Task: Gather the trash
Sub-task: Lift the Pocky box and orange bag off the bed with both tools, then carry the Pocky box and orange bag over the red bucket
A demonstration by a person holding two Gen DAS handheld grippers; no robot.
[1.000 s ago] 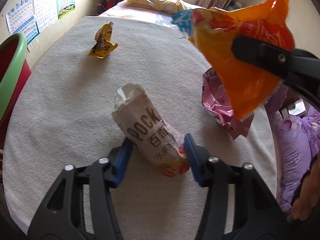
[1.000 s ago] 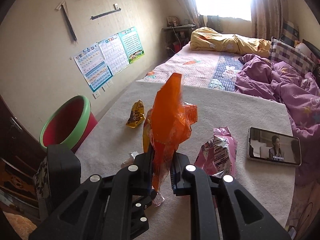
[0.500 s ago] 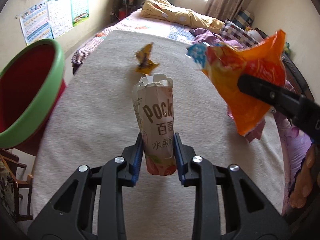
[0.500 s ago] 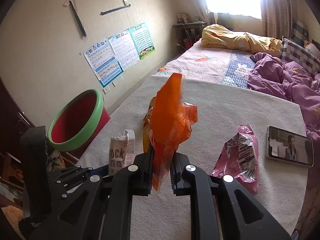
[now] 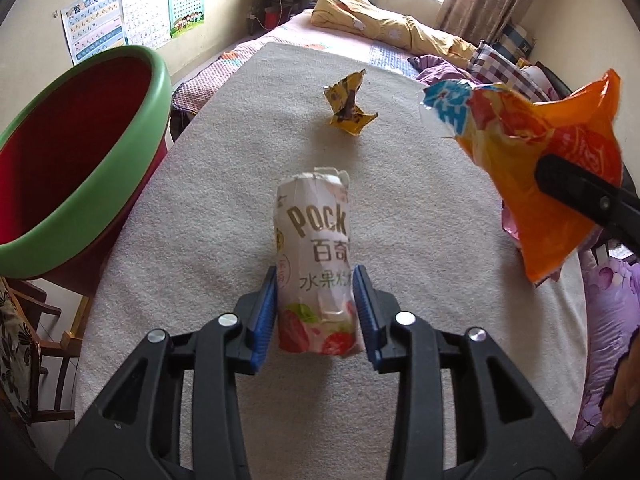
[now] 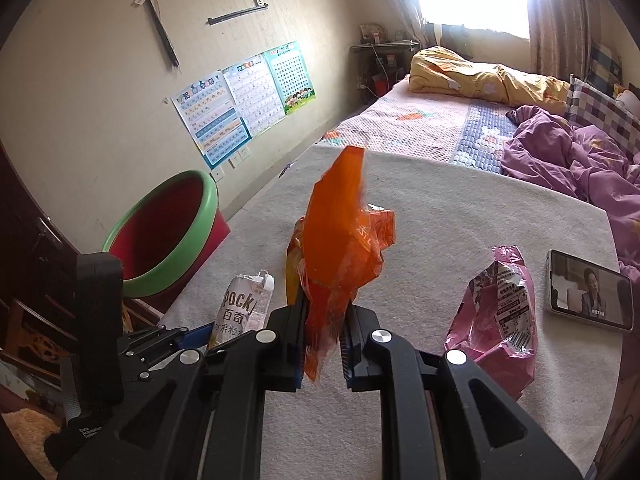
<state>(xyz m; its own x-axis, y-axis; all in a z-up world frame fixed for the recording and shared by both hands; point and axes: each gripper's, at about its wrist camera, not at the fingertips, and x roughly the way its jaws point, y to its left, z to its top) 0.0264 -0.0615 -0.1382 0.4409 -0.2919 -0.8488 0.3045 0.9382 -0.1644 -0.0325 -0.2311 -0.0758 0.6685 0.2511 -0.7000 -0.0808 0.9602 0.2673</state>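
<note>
Lifted off the nubbly bed [image 5: 400,208], a crumpled paper Pocky box [image 5: 316,264] is pinched by the left tool [image 5: 316,308], its jaws opening slightly; crinkly orange foil bag [image 6: 340,248] is clamped by the right tool [image 6: 322,344].

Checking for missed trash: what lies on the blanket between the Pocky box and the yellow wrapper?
Nothing: in the left wrist view the grey blanket is bare between the Pocky box and the yellow wrapper.

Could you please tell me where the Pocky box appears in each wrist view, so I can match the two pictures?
Left wrist: the Pocky box stands at centre, between the left claw's blue pads.
Right wrist: lower left, beside the orange snack bag.
Shared landmark: the green-rimmed red bin, left of the box in both.
</note>
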